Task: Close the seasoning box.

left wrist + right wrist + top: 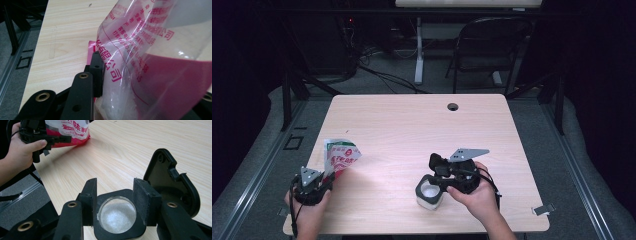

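Gripping: left gripper [314, 184] fingers on the bag [339, 156], right gripper [443, 176] fingers around the jar [430, 193].

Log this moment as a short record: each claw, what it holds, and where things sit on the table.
left claw: clamped on a clear and red printed bag with white granules inside, near the table's left edge
right claw: jaws against both sides of a black-topped jar
jar: hinged lid flipped open, white granules inside, standing on the table
table: light wood
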Motion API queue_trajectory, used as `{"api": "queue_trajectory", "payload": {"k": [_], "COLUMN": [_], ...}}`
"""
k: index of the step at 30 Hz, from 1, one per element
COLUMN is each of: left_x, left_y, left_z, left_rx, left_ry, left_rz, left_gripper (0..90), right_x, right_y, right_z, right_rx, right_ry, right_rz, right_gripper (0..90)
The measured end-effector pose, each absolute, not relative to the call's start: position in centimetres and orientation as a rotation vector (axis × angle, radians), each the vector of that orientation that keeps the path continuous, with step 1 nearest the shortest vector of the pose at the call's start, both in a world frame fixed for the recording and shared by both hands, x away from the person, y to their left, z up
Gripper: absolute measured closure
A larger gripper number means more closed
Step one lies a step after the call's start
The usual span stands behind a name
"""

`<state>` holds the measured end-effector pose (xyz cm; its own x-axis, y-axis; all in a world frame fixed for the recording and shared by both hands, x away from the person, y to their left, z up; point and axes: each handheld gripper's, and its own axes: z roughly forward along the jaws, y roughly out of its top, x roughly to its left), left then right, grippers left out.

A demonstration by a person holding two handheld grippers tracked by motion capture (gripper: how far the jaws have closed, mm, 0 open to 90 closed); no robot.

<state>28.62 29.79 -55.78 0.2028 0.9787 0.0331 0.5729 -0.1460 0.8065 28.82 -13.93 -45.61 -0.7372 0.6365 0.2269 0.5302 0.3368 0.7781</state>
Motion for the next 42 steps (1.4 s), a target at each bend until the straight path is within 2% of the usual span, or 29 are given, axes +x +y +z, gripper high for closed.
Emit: {"api": "queue_trajectory", "payload": {"k": [5,9,15,26,29,33,36,42], "left_x": [28.6,28.5,28.3,28.1,27.9,27.6,27.4,26.8], "left_y": [29.7,29.7,29.6,28.7,28.1,27.2,26.2,24.2], "left_z": [-55.9,-55.8,-55.8,-55.7,-55.3,-54.8,-54.7,-54.7], "left_rx": [1.812,1.816,1.798,1.815,1.830,1.879,1.908,1.976], "left_ry": [1.452,1.454,1.425,1.410,1.401,1.352,1.312,1.234], "left_rz": [0.766,0.752,0.731,0.654,0.628,0.627,0.585,0.599], "left_gripper": [68.4,63.1,48.2,32.9,32.0,35.4,33.8,25.1], "right_x": [28.8,28.9,28.9,29.0,29.0,29.1,29.1,29.1], "right_y": [-14.0,-14.0,-14.0,-14.0,-14.2,-14.3,-14.4,-14.8], "right_z": [-45.6,-45.6,-45.6,-45.6,-45.4,-45.4,-45.3,-45.2], "right_rx": [1.083,1.084,1.091,1.084,1.090,1.097,1.098,1.108], "right_ry": [2.470,2.470,2.468,2.474,2.462,2.456,2.455,2.442], "right_rz": [1.371,1.372,1.369,1.370,1.378,1.386,1.387,1.393], "right_gripper": [55.3,55.3,55.3,54.6,54.5,53.9,53.6,53.5]}}
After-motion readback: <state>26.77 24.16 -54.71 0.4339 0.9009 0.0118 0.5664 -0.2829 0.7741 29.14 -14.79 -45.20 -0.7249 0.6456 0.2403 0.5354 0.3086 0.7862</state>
